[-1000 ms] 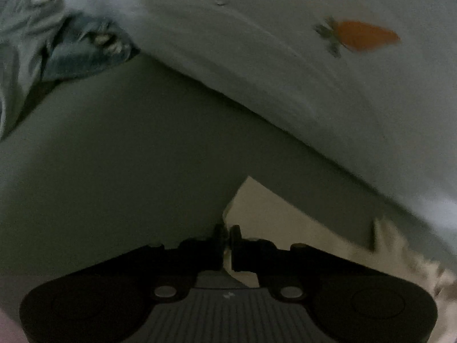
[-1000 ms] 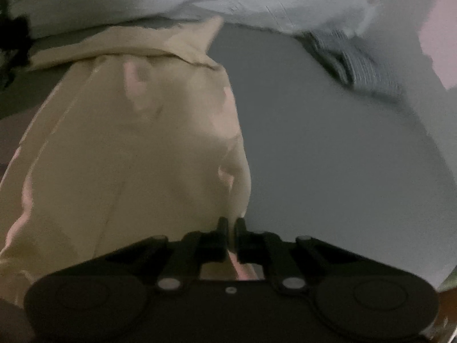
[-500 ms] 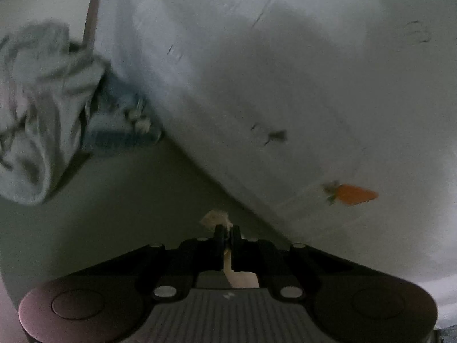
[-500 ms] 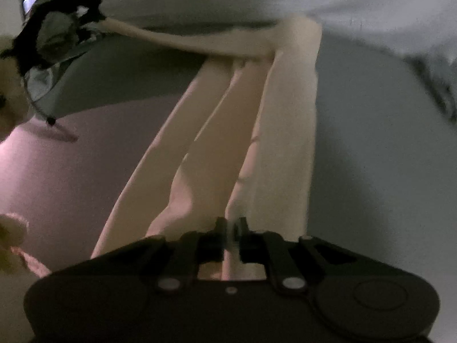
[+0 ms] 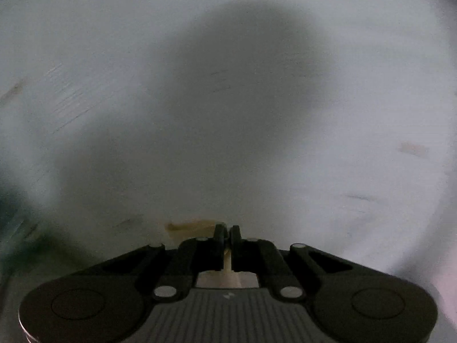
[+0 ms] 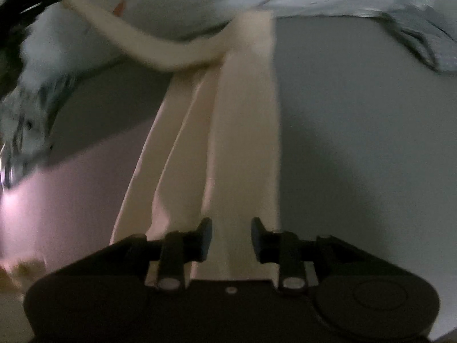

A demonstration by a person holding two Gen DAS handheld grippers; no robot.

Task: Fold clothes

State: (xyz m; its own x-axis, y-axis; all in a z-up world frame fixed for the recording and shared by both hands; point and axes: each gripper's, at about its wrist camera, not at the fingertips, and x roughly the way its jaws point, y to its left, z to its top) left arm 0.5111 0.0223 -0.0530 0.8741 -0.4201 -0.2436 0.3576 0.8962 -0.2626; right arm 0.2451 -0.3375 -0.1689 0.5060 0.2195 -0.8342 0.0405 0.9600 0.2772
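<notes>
A cream garment [image 6: 242, 148] hangs stretched in long folds from the right gripper toward a far corner. My right gripper [image 6: 231, 237] has its jaws apart, with the cream cloth lying between them. My left gripper [image 5: 227, 233] is shut on a corner of the cream garment [image 5: 188, 225], pressed close against a pale blue printed sheet [image 5: 114, 85]. In the right wrist view the left gripper [image 6: 34, 3] shows at the top left, holding the garment's far corner.
The pale blue sheet [image 6: 171, 0] with small prints fills the back. A grey surface [image 6: 357, 128] lies to the right. A blue-grey crumpled cloth [image 6: 422, 40] lies at the far right. A striped cloth [image 6: 28, 108] is at the left.
My right gripper's jaws have opened around the cream garment. My left gripper has moved up close to the pale sheet, still gripping the cream corner. The garment is pulled longer.
</notes>
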